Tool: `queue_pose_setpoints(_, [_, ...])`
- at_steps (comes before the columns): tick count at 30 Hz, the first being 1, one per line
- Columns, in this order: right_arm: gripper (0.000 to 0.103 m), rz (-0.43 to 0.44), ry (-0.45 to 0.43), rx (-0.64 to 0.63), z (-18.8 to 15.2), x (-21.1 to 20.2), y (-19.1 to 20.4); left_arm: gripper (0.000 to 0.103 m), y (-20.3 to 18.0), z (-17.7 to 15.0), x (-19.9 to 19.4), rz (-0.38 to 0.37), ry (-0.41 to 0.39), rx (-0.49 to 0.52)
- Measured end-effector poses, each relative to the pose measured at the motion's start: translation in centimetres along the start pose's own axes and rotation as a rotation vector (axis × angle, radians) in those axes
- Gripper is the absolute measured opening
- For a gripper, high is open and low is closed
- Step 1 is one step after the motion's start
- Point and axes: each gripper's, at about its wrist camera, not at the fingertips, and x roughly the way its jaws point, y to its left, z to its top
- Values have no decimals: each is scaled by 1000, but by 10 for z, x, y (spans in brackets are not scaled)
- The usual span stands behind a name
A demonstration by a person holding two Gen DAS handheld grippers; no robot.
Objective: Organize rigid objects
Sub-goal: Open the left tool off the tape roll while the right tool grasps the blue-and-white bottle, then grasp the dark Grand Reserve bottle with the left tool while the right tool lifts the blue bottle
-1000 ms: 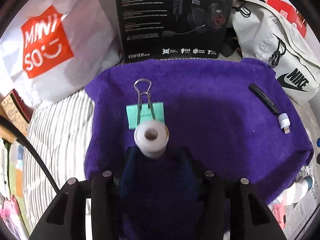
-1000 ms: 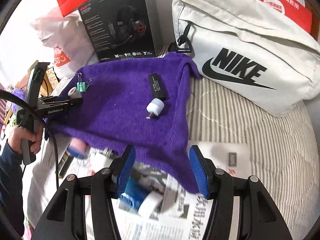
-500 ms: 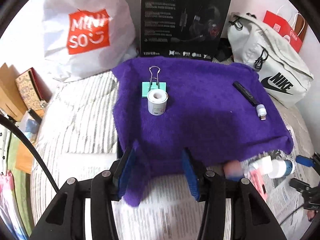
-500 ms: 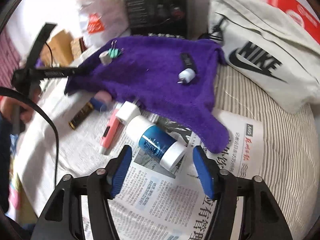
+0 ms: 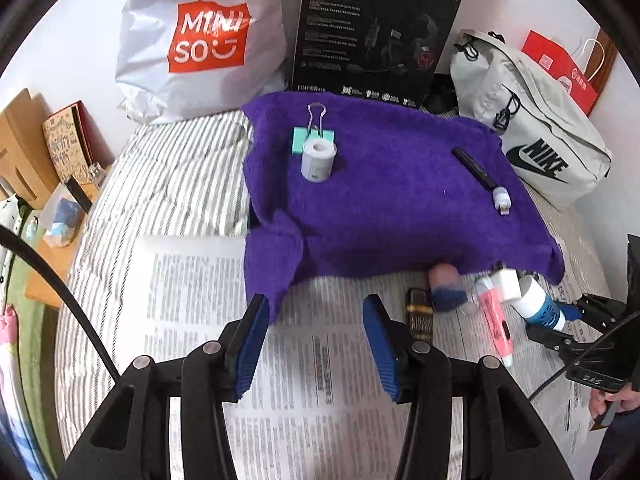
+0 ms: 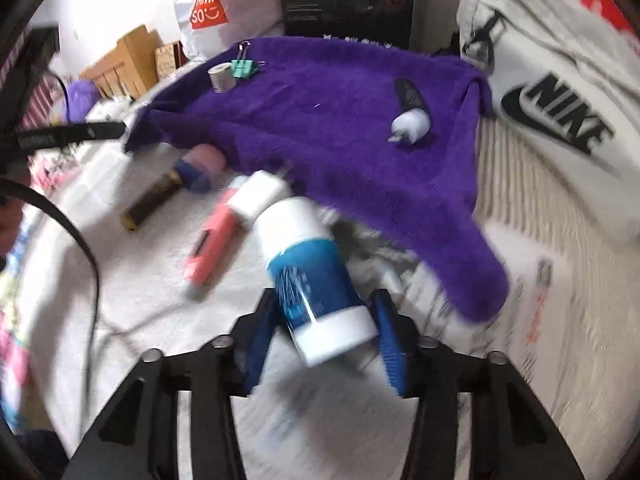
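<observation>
Below towel (image 5: 392, 200) edge, right gripper (image 6: 324, 320) jaws closing around bottle (image 6: 312, 276).

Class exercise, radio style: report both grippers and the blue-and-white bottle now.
Left gripper open, empty, over newspaper. Right gripper closing around blue-and-white bottle. White charger block and pink pen crowd the bottle's far end.

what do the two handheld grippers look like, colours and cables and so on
Both are black, angular frames with silver bolts. The left gripper and right gripper each carry two ribbed blue pads. A black cable curves past the left one. A dark sleeve shows at the right hand.
</observation>
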Motion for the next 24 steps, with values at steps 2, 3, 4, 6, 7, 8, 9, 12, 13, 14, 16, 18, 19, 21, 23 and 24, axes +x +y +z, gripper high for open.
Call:
queue_pose_setpoints(2, [44,19,-8,0,-1,-4,7,46,-1,-3,2,-11,5,-5])
queue_pose_setpoints(3, [44,13,-9,2,0,-3,9,46,-1,-6,4,-19,9,-7])
queue_pose_setpoints(4, [44,5,-4,9,3,-1,9,47,-1,-7,5,-23,14,-9])
queue_pose_setpoints(6, [44,4,1,21,7,3,8,47,-2,-10,8,-28,23,-13])
queue_pose_setpoints(7, [44,3,2,22,10,7,9,47,-1,-12,9,-32,27,-13])
queue_pose_setpoints(8, [44,2,-1,13,11,9,10,47,-1,-14,10,-34,30,-14])
queue_pose_setpoints(9, [43,-19,-5,-11,12,11,14,47,-1,-15,10,-34,31,-13])
queue_pose_setpoints(12, [39,-67,-7,-57,13,13,22,46,-2,-21,9,-43,21,-11])
queue_pose_setpoints(13, [39,-78,-6,-55,11,12,23,46,-4,-23,8,-54,14,-8])
queue_pose_setpoints(14, [38,-80,-3,-45,9,10,22,46,-6,-25,7,-66,11,-2])
queue_pose_setpoints(16, [38,-82,-3,-6,4,4,18,46,-12,-27,8,-89,15,18])
queue_pose_setpoints(18, [38,-97,-20,43,-4,-5,12,46,-21,-29,11,-104,20,42])
queue_pose_setpoints(19, [38,-109,-27,74,-8,-9,8,46,-27,-30,14,-116,26,60])
queue_pose_setpoints(21, [37,-138,-41,129,-14,-14,1,46,-37,-30,19,-128,37,81])
queue_pose_setpoints(23, [37,-180,-59,171,-20,-16,-5,46,-51,-30,26,-138,46,116])
queue_pose_setpoints(24, [37,-200,-64,181,-23,-14,-6,46,-56,-30,29,-132,49,133])
